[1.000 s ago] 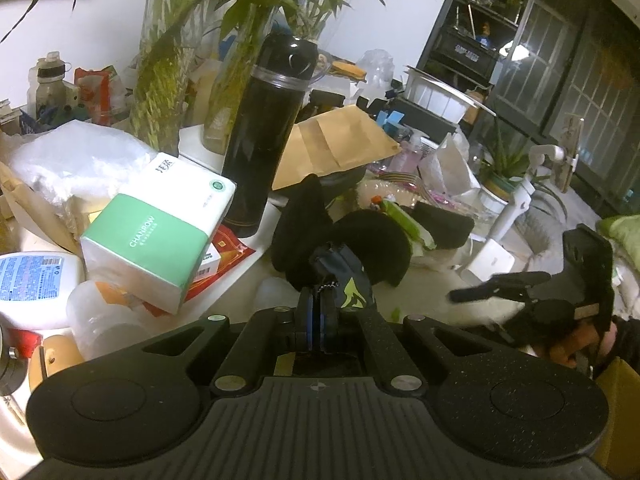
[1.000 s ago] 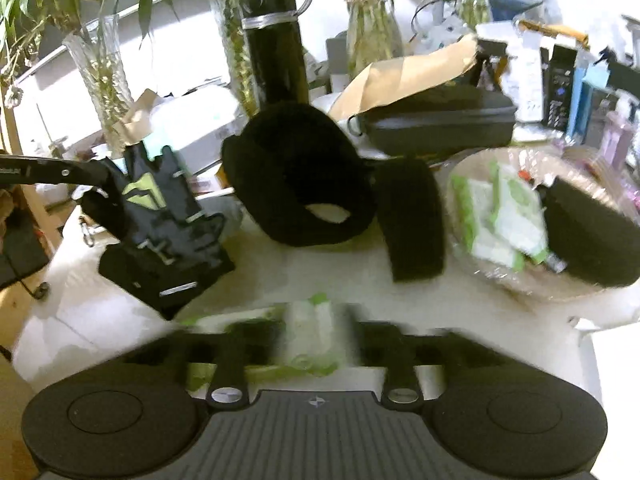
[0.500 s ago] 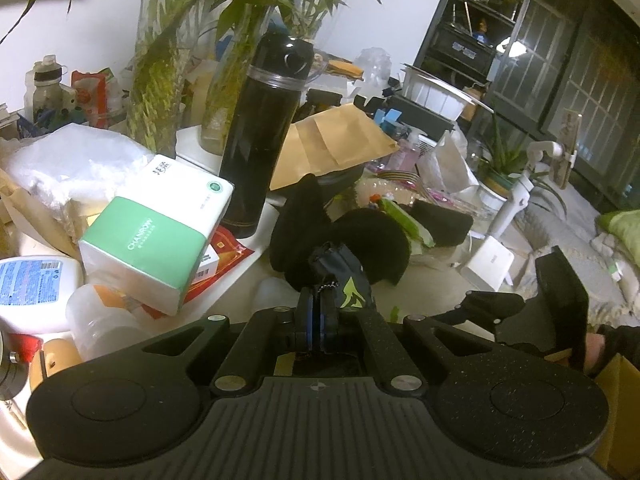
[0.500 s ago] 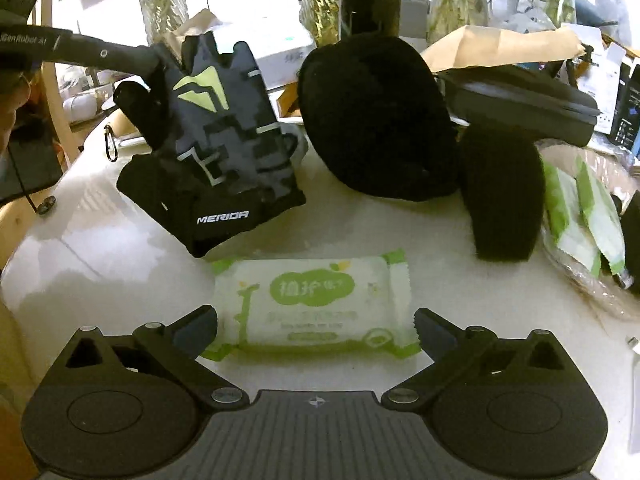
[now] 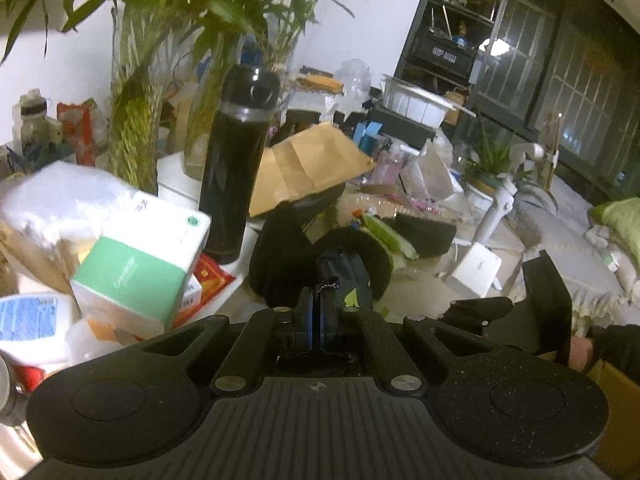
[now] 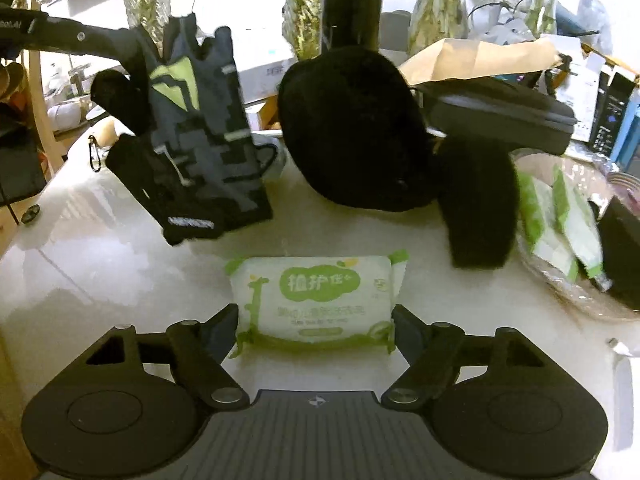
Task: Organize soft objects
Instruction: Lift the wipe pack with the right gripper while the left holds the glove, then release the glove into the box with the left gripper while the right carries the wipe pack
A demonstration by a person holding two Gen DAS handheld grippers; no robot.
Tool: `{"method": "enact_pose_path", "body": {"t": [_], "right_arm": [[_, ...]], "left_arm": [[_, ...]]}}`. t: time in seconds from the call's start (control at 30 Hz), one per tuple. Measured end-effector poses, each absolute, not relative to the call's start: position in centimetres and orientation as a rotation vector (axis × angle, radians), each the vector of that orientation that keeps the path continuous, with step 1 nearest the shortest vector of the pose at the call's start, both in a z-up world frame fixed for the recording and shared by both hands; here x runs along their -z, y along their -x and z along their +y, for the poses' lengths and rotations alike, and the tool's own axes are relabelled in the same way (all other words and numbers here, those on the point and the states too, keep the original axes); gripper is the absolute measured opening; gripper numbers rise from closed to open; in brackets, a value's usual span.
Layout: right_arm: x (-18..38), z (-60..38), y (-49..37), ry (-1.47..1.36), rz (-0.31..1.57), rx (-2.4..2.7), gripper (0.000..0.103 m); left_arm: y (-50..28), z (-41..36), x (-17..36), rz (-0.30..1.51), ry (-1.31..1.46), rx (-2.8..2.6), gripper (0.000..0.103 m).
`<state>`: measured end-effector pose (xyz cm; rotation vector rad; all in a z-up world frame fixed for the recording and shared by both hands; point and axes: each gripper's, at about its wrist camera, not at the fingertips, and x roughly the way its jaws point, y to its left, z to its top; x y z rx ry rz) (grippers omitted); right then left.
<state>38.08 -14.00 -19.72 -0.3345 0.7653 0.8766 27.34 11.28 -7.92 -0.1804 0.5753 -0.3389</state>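
A white and green wipes packet (image 6: 316, 300) lies flat on the pale table (image 6: 100, 248). My right gripper (image 6: 316, 320) straddles it; its jaws are closing and the pads touch the packet's two ends, bending the seal flaps. A dark cycling glove (image 6: 192, 132) with a lime mark hangs above the table at the left, pinched at its top by my left gripper (image 5: 316, 312), which is shut on the glove (image 5: 352, 276). Behind sit a black fuzzy earmuff (image 6: 352, 132) and a black pad (image 6: 476, 204).
A clear basket (image 6: 568, 300) with green packets stands at the right. A black bottle (image 5: 236, 168), glass vases (image 5: 132, 120), a tissue pack (image 5: 140, 272), a brown envelope (image 6: 480, 60) and a black case (image 6: 500, 116) crowd the back. A hand (image 5: 580, 352) shows at the right.
My right gripper has come down over the wipes packet and its jaws have narrowed from wide open onto the packet's ends. The left gripper has kept the glove raised.
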Motion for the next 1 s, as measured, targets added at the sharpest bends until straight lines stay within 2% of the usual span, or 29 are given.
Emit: {"method": "enact_pose_path", "body": {"t": [0.47, 1.0], "right_arm": [[12.2, -19.8, -35.6, 0.257, 0.719, -0.790, 0.081], [0.1, -24.6, -26.5, 0.222, 0.586, -0.766, 0.081]], "left_arm": [[-23.4, 9.1, 2.0, 0.538, 0.107, 0.319, 0.003], [-13.5, 4.4, -7.7, 0.470, -0.011, 0.308, 0.003]]}}
